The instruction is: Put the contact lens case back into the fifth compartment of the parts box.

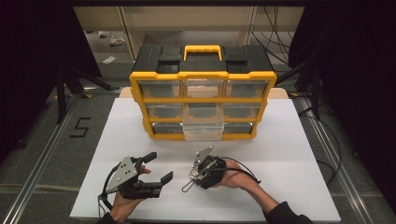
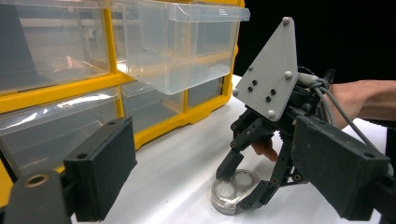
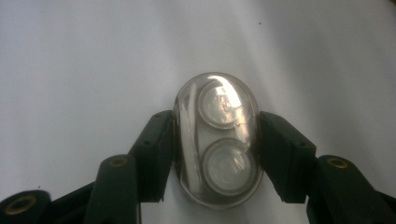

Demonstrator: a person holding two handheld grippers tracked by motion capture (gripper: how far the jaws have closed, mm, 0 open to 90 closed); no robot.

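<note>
We see a yellow drawer cabinet (image 1: 202, 100) at the far end of the white table (image 1: 289, 154), its bottom middle drawer (image 1: 202, 129) pulled out; its clear drawers look empty. A small clear oval case (image 3: 217, 139) lies flat on the table, with two round discs inside.

The right gripper view shows the case between our right gripper (image 3: 217, 154), both pads against its long sides in a partly closed grip. From the left gripper view, that gripper (image 2: 245, 184) points down at the case (image 2: 232, 190), just before the cabinet (image 2: 112, 79). In the high view our left gripper (image 1: 156, 168) rests near the table's front, jaws wide apart and empty, aimed rightward at the right gripper (image 1: 198, 173).
</note>
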